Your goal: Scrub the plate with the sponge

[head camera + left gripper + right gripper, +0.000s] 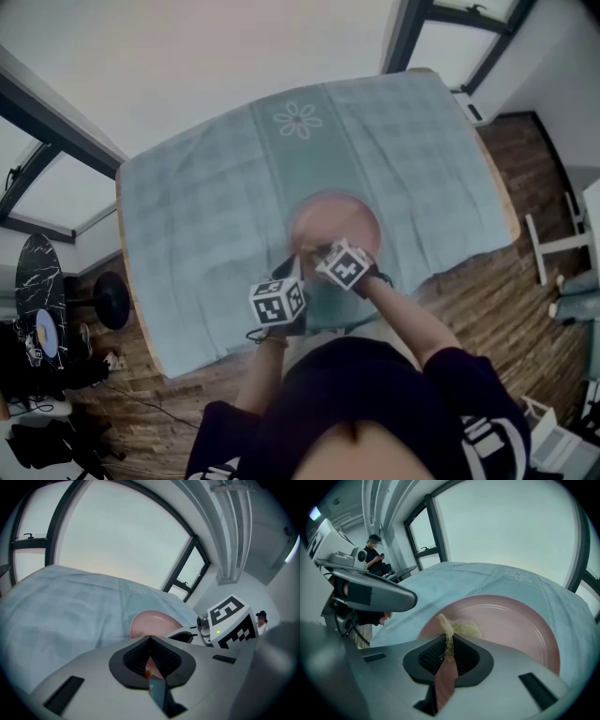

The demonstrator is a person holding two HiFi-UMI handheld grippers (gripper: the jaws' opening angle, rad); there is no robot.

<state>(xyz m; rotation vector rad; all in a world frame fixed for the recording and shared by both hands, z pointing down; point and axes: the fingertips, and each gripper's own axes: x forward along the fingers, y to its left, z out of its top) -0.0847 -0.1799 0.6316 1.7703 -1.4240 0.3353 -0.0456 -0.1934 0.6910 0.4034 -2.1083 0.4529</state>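
Right gripper (449,638) pinches a fibrous sponge (461,628) resting on the pink plate (511,620). Left gripper (149,638) is closed on the plate's near rim, over a checked tablecloth (206,206).

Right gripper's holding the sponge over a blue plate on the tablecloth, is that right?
Not quite: the plate is pink, not blue. The right gripper view shows the right gripper holding the sponge over a pink plate on the tablecloth.
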